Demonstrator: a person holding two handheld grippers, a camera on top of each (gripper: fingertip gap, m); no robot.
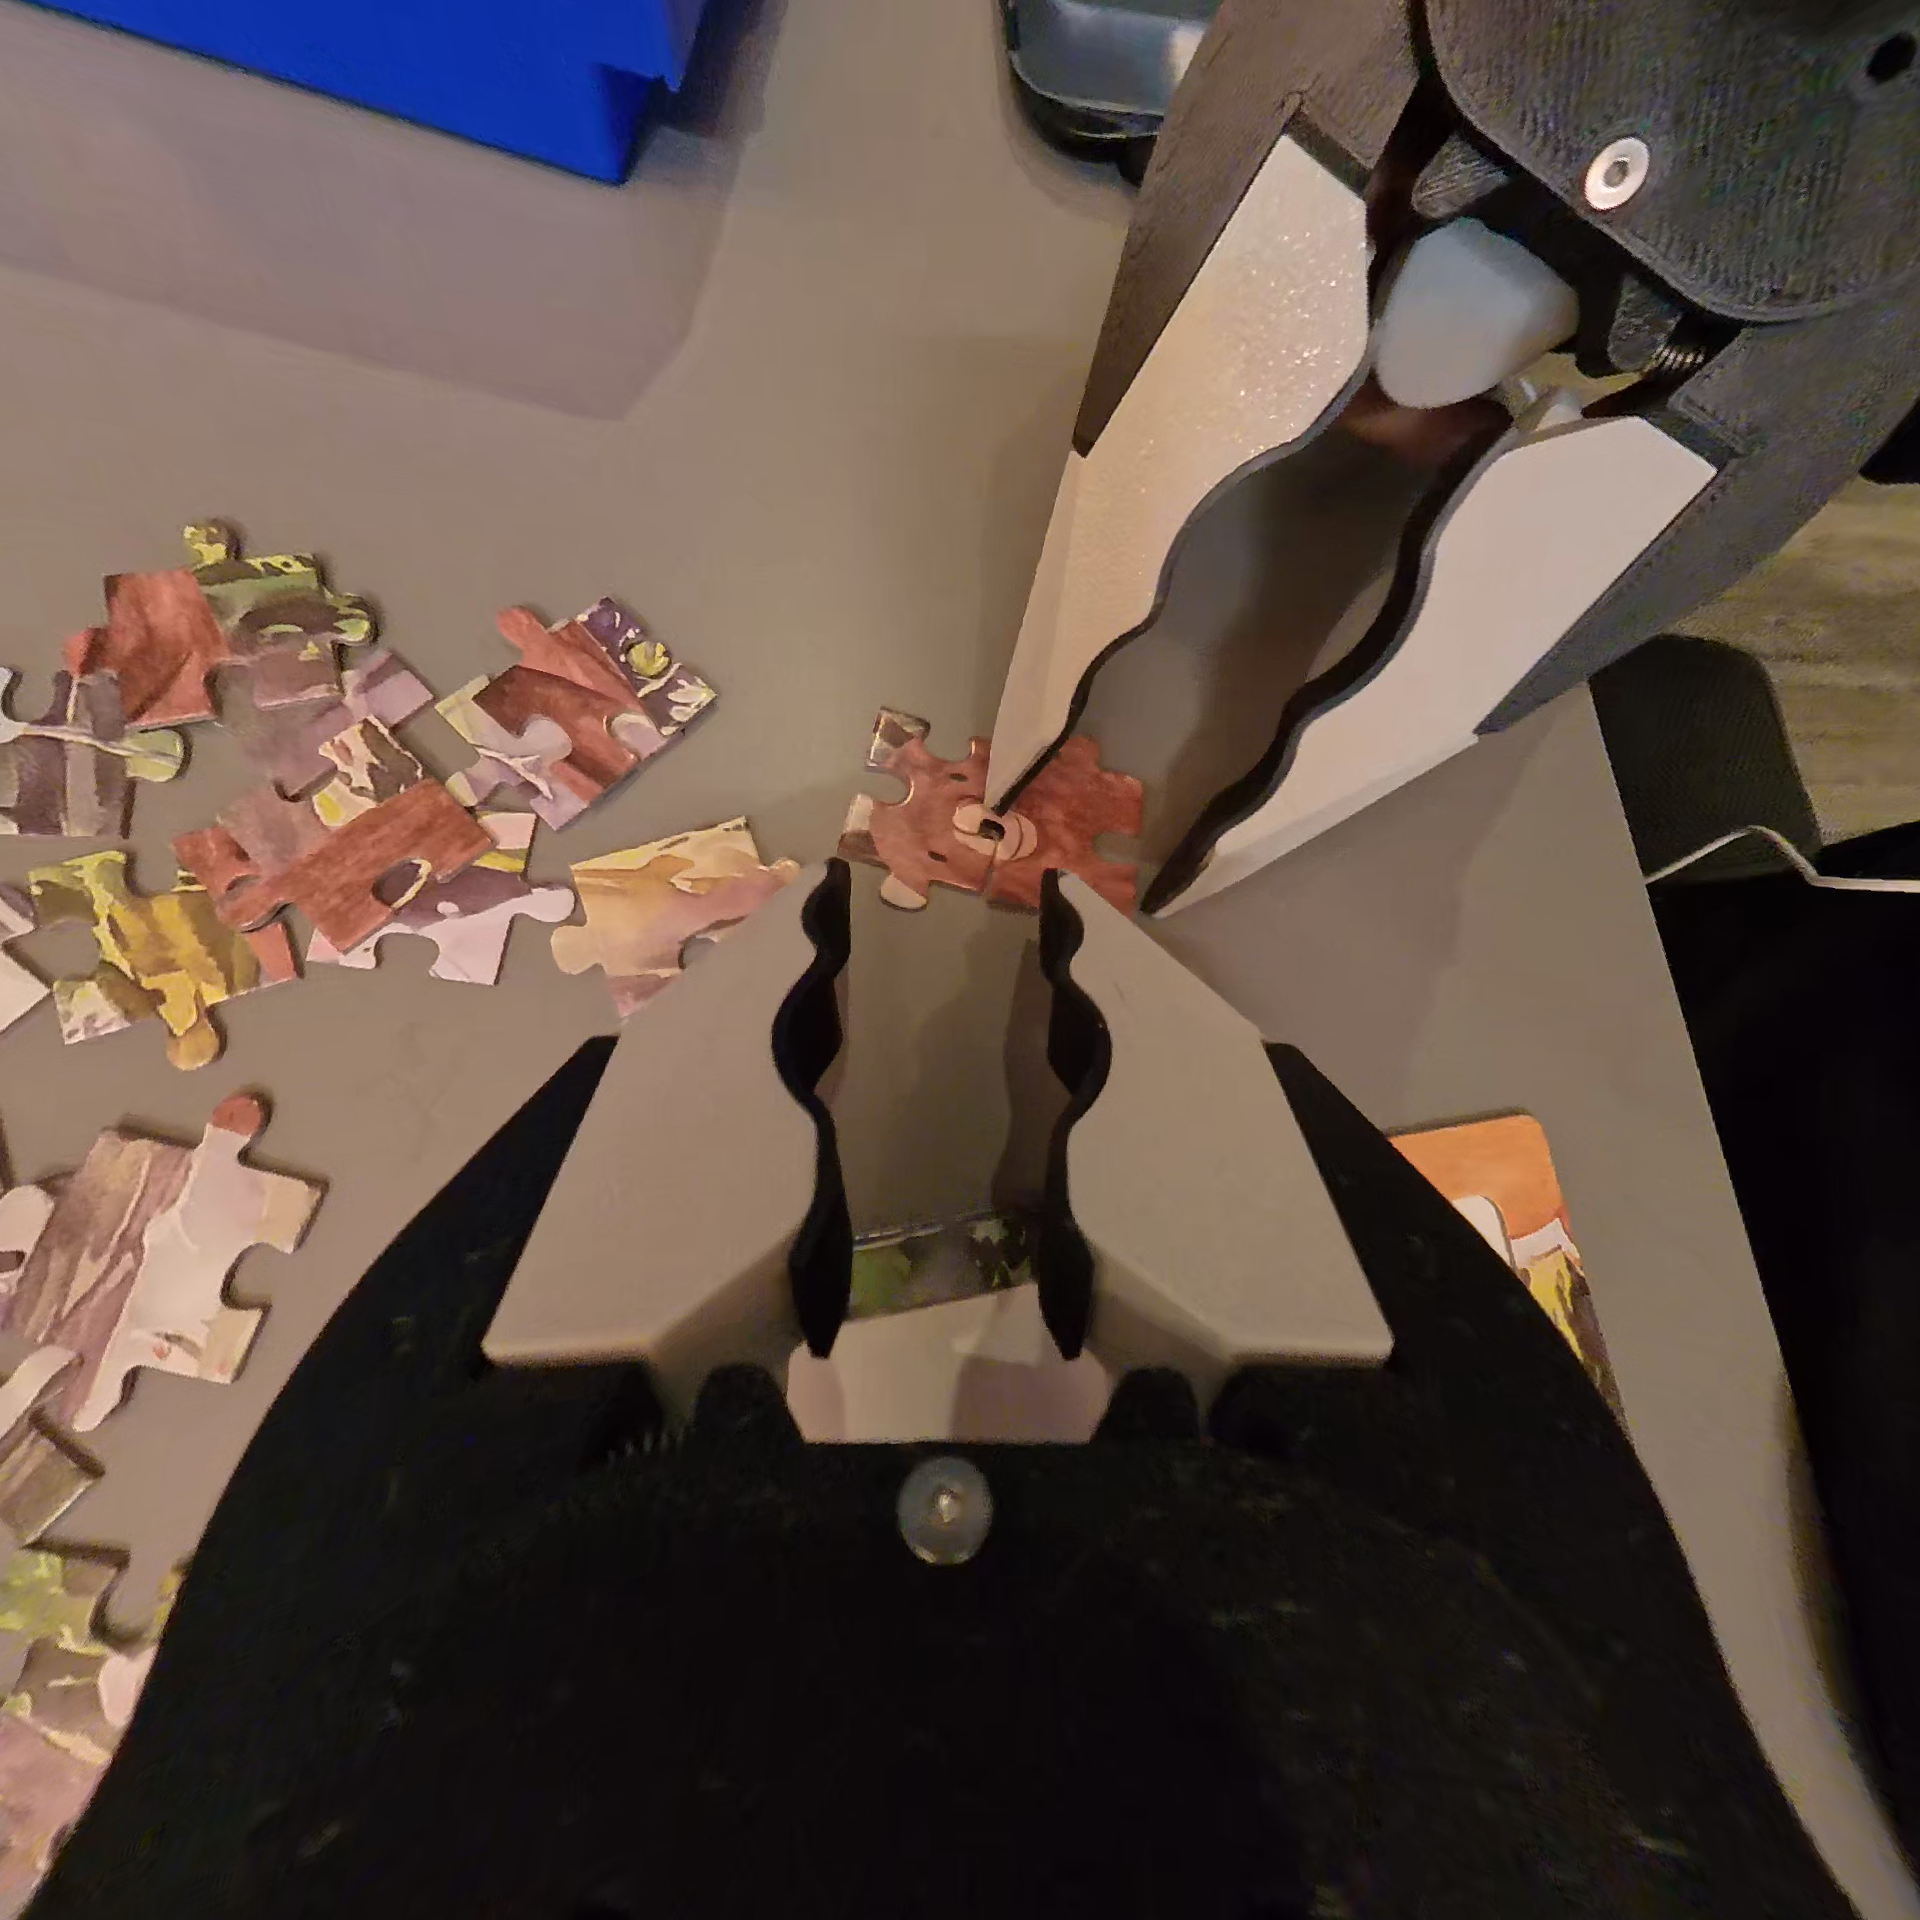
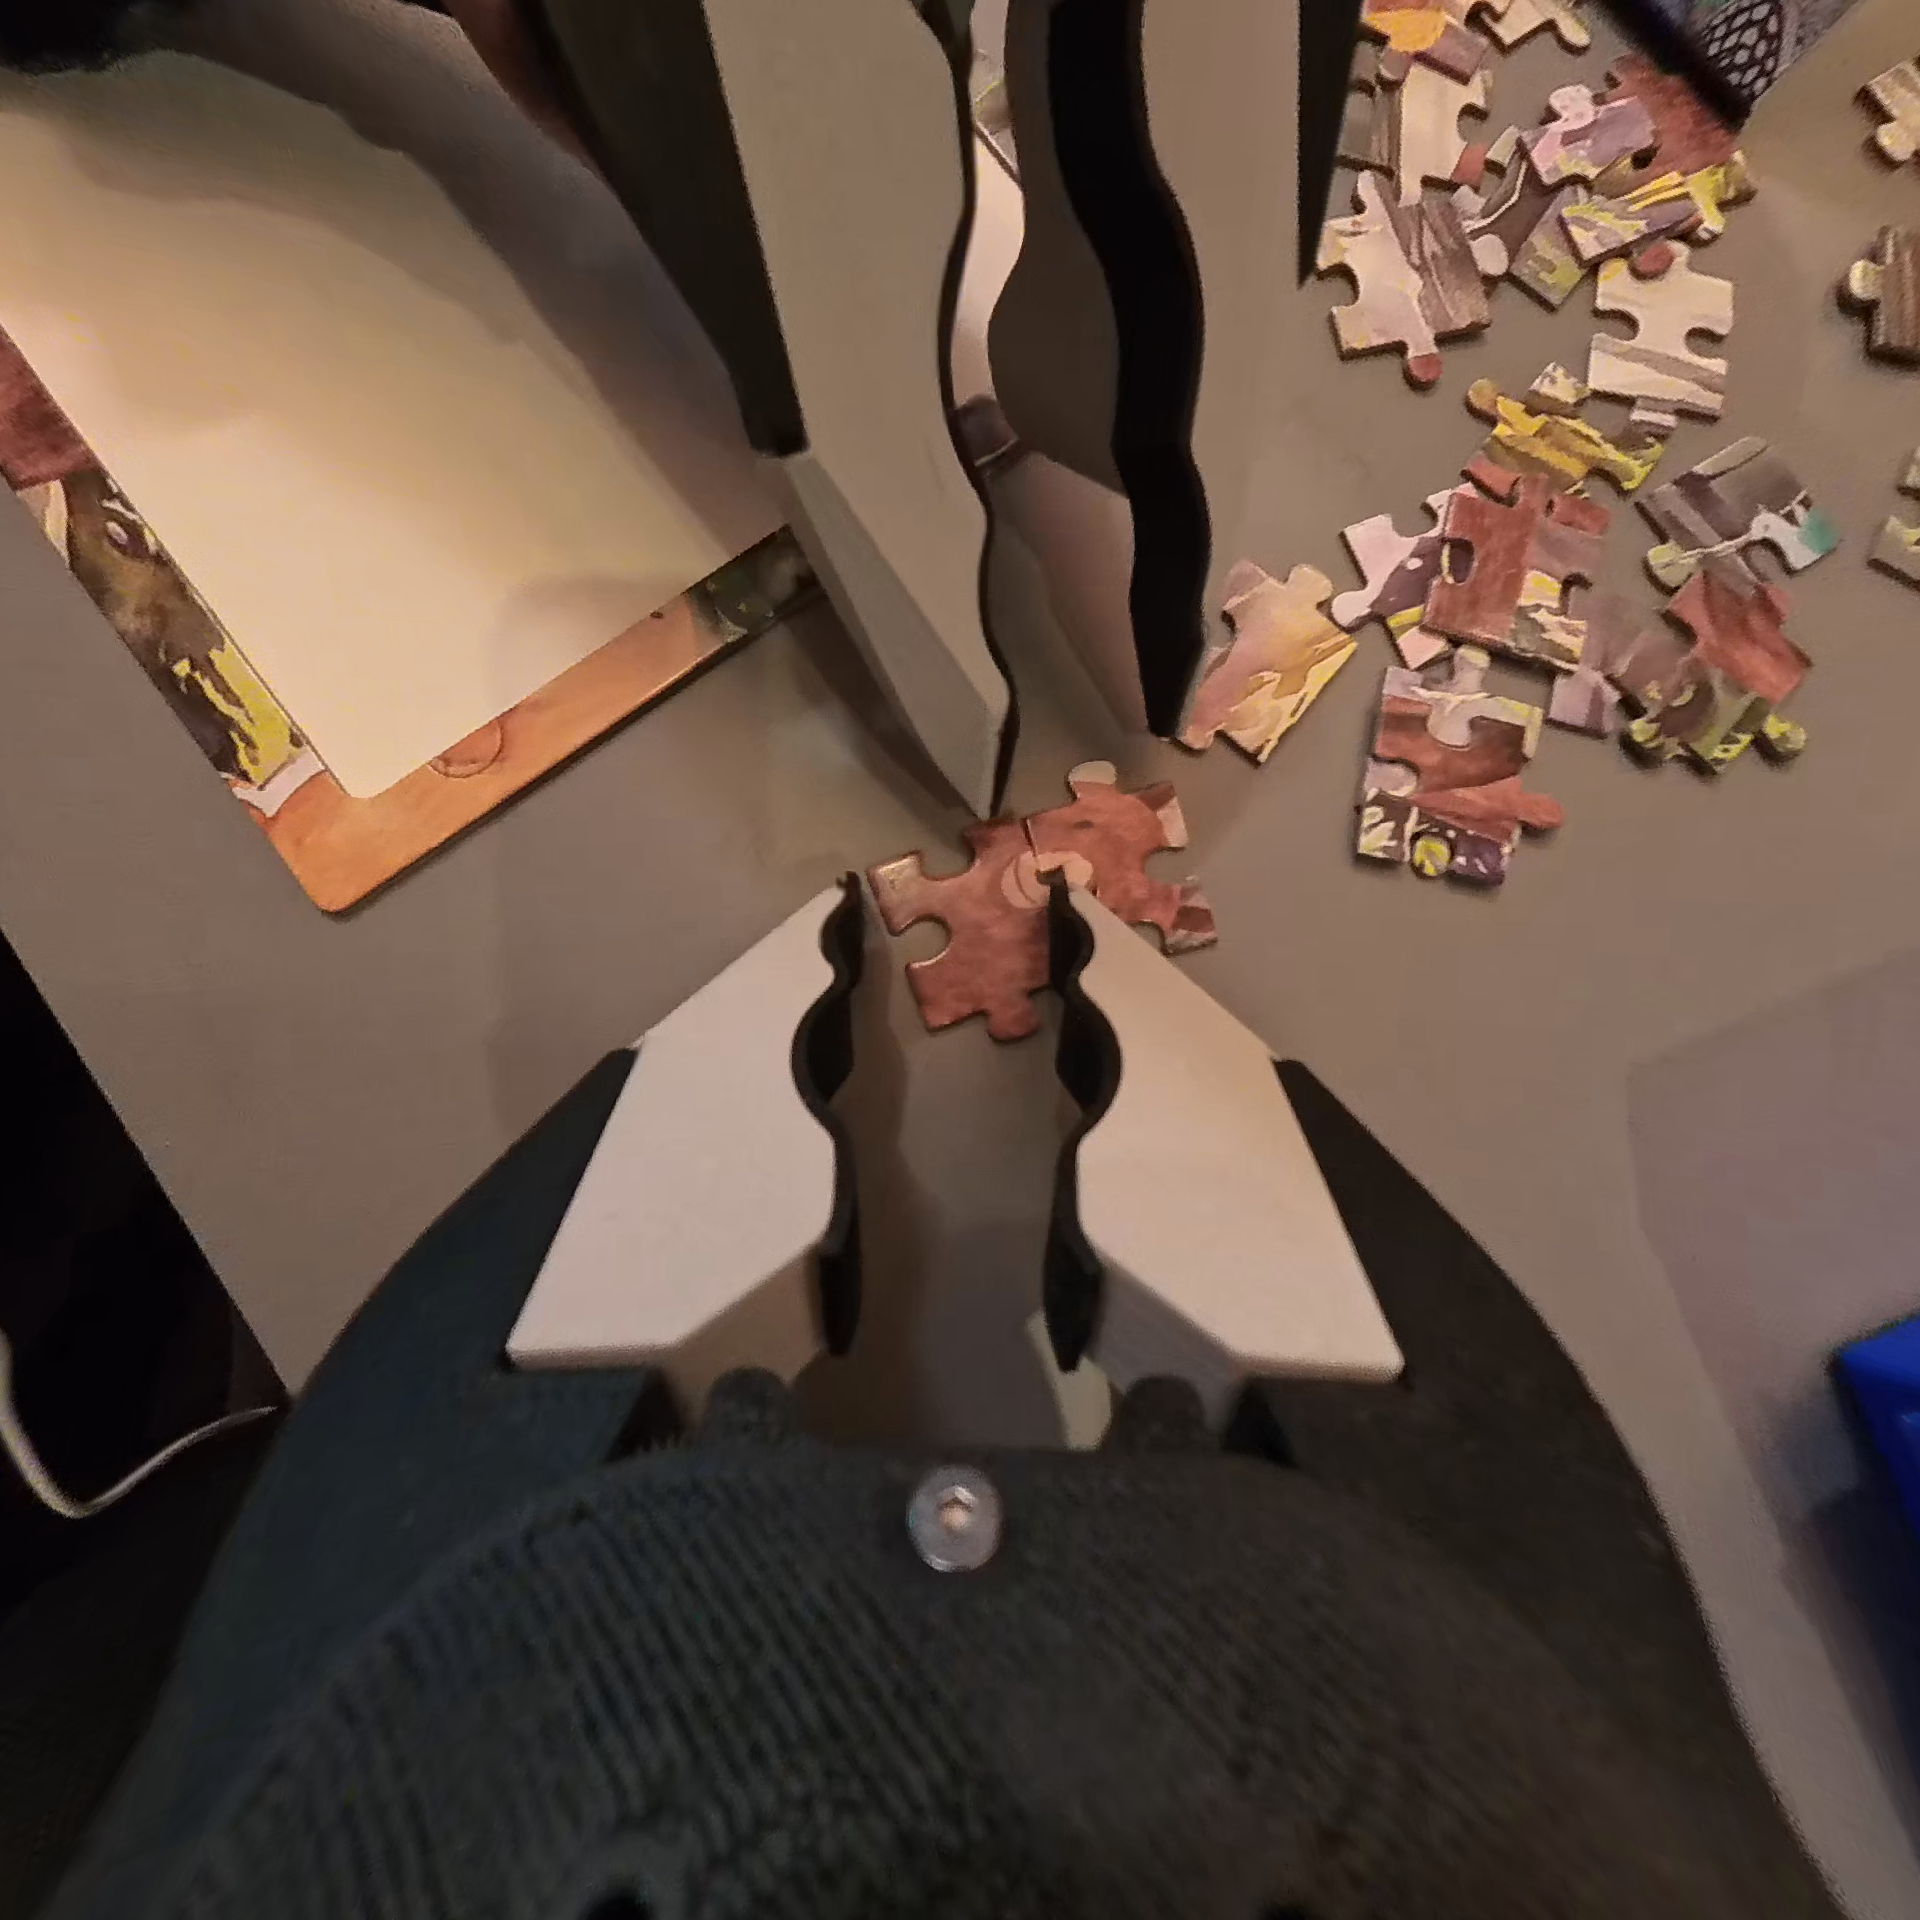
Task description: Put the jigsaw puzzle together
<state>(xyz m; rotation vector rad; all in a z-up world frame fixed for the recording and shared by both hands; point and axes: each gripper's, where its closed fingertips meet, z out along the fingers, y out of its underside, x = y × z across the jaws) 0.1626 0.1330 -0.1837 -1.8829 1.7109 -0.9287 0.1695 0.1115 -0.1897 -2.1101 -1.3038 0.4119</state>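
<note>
Two brown jigsaw pieces (image 1: 935, 831) lie joined flat on the grey table; they also show in the right wrist view (image 2: 982, 940). My left gripper (image 1: 940, 883) is open and empty, its tips just short of the pair. My right gripper (image 2: 951, 894) is open, one fingertip (image 2: 1058, 904) resting on the seam between the two pieces. In the left wrist view the right gripper (image 1: 1075, 857) comes in from the upper right. In the right wrist view the left gripper (image 2: 1081, 767) comes in from the top. The puzzle frame (image 2: 416, 831) with an orange border lies at the left.
Several loose pieces (image 1: 343, 821) are scattered to the left, seen at the right in the right wrist view (image 2: 1538, 582). A blue box (image 1: 416, 73) stands at the back left. The table edge and a dark chair (image 1: 1704, 748) are at the right. A frame corner (image 1: 1475, 1164) shows beside my left gripper.
</note>
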